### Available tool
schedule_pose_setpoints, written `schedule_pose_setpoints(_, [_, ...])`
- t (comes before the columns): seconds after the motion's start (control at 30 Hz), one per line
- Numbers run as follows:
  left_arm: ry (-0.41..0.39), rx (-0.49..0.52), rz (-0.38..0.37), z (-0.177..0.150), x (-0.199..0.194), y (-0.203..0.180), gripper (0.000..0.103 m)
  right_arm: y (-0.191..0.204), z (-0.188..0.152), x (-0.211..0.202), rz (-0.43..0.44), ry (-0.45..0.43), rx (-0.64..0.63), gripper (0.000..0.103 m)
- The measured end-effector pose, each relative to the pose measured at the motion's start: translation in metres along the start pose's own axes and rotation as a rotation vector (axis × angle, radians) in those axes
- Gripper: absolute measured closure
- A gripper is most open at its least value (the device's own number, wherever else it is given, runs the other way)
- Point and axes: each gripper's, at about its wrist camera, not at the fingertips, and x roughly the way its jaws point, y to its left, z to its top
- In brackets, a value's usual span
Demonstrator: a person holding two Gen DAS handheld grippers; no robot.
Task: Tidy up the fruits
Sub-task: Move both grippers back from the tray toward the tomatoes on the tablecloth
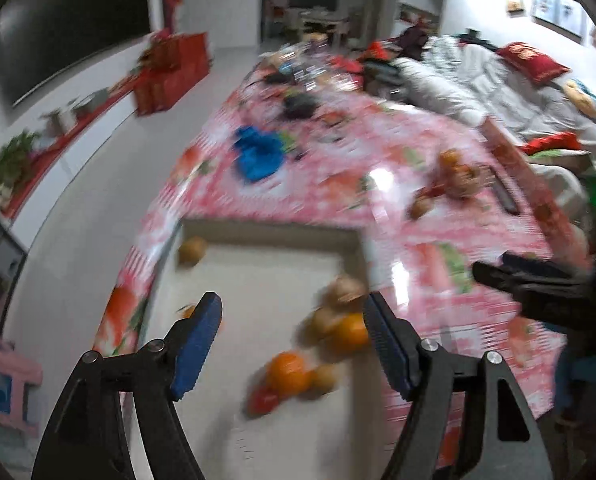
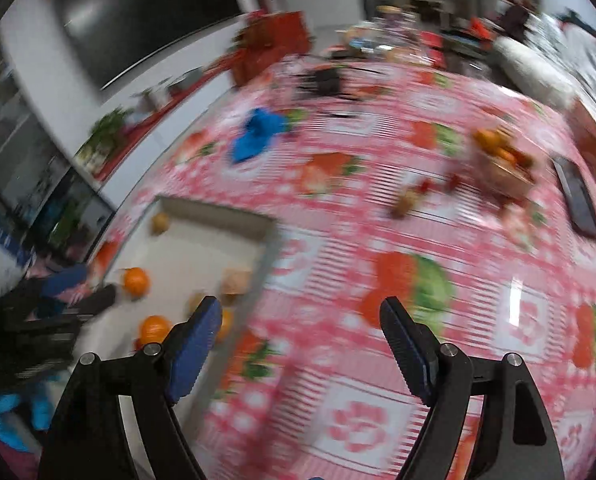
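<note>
The left gripper point(image 1: 293, 312) has its jaws spread wide with nothing pinched between them. Just below and between its fingers lies a white tray point(image 1: 257, 276) at the table's near corner, and in it sit the fruits: a bright orange point(image 1: 287, 372) nearest, with a small red fruit point(image 1: 262, 400) touching its near side and a tan round one point(image 1: 325, 376) beside it. A little farther, close against the right finger, another orange point(image 1: 352, 332) lies among pale brown fruits point(image 1: 344, 290). One more brown fruit point(image 1: 192, 250) rests alone in the tray's far left corner. All are blurred.

The right gripper point(image 2: 302, 316) is likewise spread and empty, hovering over the pink patterned tablecloth point(image 2: 378, 220); the tray is off to its left. Ahead and to its right, well apart from the tray, a heap of oranges point(image 2: 502, 152) and one loose brownish fruit point(image 2: 406, 202) lie on the cloth. A blue cloth point(image 2: 257, 132) lies farther ahead, left.
</note>
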Motion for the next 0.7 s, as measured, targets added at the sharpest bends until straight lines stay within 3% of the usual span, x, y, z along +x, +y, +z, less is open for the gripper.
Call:
schedule_pose_setpoints(0.13, [-0.03,0.08,-0.06,0.039,-0.015,-0.05,0.026,-0.062,-0.008,-0.008,-0.083,-0.001,0.111,0.021])
schedule_pose_setpoints(0.23, [-0.037,0.122,-0.098,0.067,-0.011,-0.086,0.026,-0.104,-0.023,-0.007,-0.161,0.022,0.169,0.0])
schedule_pose_setpoints(0.27, [-0.039,0.142,-0.097,0.079,-0.004,-0.102,0.026,-0.119,-0.029,-0.006,-0.19,0.028,0.187,0.0])
schedule_pose_setpoints(0.53, [0.049,0.184,-0.03,0.109,0.102,-0.166,0.025,-0.174,-0.066,-0.005,-0.295,0.033,0.188,0.0])
schedule_pose_setpoints(0.6, [0.068,0.18,-0.013,0.11,0.135,-0.172,0.025,-0.179,-0.076,0.001,-0.274,0.05,0.192,0.0])
schedule_pose_setpoints(0.7, [0.073,0.196,0.028,0.108,0.166,-0.179,0.025,-0.162,-0.086,0.0,-0.321,0.015,0.079,0.0])
